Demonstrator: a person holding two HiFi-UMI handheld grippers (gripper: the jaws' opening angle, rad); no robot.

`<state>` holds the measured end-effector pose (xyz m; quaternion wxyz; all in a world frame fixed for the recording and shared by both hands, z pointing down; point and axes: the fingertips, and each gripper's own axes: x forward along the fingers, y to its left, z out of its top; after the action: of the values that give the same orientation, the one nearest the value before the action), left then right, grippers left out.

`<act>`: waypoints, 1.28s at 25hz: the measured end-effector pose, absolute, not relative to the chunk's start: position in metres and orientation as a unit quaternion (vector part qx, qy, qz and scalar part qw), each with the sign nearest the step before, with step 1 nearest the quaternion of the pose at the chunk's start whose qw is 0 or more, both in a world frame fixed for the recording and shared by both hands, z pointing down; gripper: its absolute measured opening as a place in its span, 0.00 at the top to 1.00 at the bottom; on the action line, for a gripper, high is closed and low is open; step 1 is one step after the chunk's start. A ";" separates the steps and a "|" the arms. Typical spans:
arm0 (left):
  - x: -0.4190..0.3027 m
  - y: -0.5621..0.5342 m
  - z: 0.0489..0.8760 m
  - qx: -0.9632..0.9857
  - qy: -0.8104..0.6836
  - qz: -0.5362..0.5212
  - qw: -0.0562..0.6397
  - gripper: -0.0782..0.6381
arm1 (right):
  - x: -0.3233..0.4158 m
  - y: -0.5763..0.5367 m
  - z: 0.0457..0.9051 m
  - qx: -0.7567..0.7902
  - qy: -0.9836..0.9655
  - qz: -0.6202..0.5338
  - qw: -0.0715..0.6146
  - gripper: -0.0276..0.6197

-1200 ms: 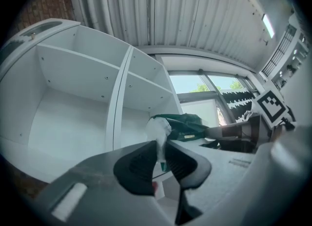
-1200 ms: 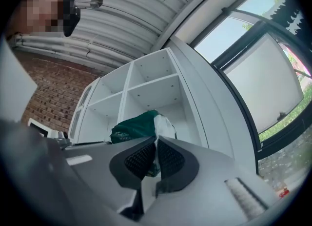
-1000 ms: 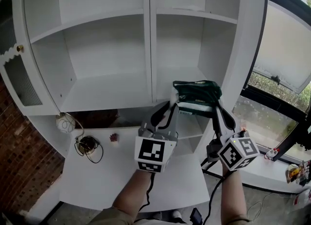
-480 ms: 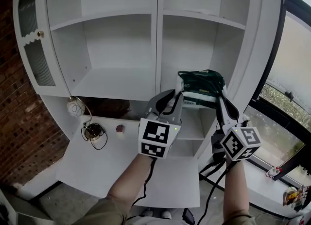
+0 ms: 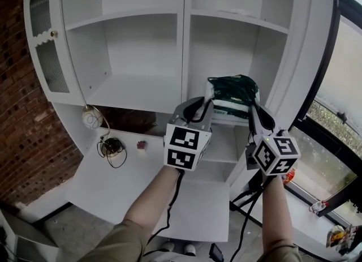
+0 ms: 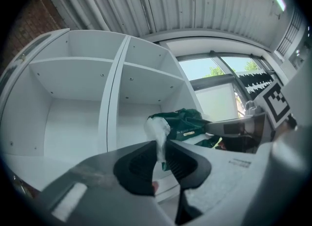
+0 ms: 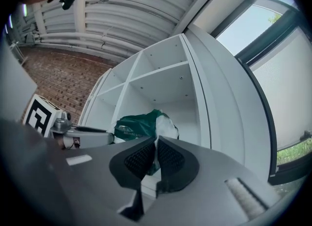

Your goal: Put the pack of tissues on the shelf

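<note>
The pack of tissues (image 5: 233, 98) has a dark green and white plastic wrapper. It hangs in the air in front of the white shelf unit's (image 5: 141, 94) right lower compartment, held between both grippers. My left gripper (image 5: 207, 103) is shut on the wrapper's left end (image 6: 157, 131). My right gripper (image 5: 254, 107) is shut on its right end (image 7: 163, 128). In the left gripper view the green pack (image 6: 183, 125) stretches right toward the other gripper. In the right gripper view the pack (image 7: 136, 127) stretches left.
The shelf unit has an upper shelf board (image 5: 232, 17) and a central divider (image 5: 185, 46). A curved cabinet door (image 5: 44, 46) stands open at left. A white desk surface (image 5: 113, 184) below carries a cable coil (image 5: 112, 146) and a small red item (image 5: 141, 145). A window (image 5: 345, 108) is at right.
Both grippers and the pack have moved up and toward the shelf unit together. The head view has shifted, so the cabinet now sits further right in the picture.
</note>
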<state>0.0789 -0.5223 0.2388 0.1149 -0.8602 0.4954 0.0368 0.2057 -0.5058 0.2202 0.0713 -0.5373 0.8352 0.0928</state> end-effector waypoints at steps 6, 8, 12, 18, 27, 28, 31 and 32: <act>0.084 -0.539 0.245 -0.846 0.520 0.005 0.113 0.80 | 0.207 -0.523 0.231 -0.558 0.823 0.097 0.036 0.95; 0.083 -0.543 0.246 -0.844 0.524 0.002 0.111 0.79 | 0.206 -0.528 0.230 -0.566 0.818 0.103 0.025 0.95; 0.083 -0.553 0.245 -0.837 0.537 -0.011 0.105 0.79 | 0.203 -0.540 0.227 -0.576 0.811 0.103 0.010 0.95; 0.089 -0.561 0.244 -0.828 0.547 -0.038 0.121 0.79 | 0.206 -0.554 0.230 -0.591 0.801 0.099 -0.010 0.95; 0.090 -0.570 0.256 -0.825 0.551 -0.049 0.114 0.79 | 0.205 -0.566 0.242 -0.601 0.794 0.087 -0.033 0.95; 0.090 -0.571 0.257 -0.826 0.551 -0.051 0.113 0.79 | 0.206 -0.567 0.243 -0.602 0.793 0.086 -0.036 0.95; 0.091 -0.574 0.260 -0.825 0.550 -0.059 0.112 0.79 | 0.206 -0.570 0.247 -0.604 0.791 0.084 -0.048 0.95; 0.092 -0.575 0.261 -0.825 0.550 -0.061 0.113 0.79 | 0.206 -0.571 0.248 -0.604 0.791 0.082 -0.051 0.95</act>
<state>0.0918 -0.5752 0.2612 0.1129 -0.8251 0.5502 -0.0609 0.2059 -0.5709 0.2484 -0.0508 -0.6039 0.7911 0.0823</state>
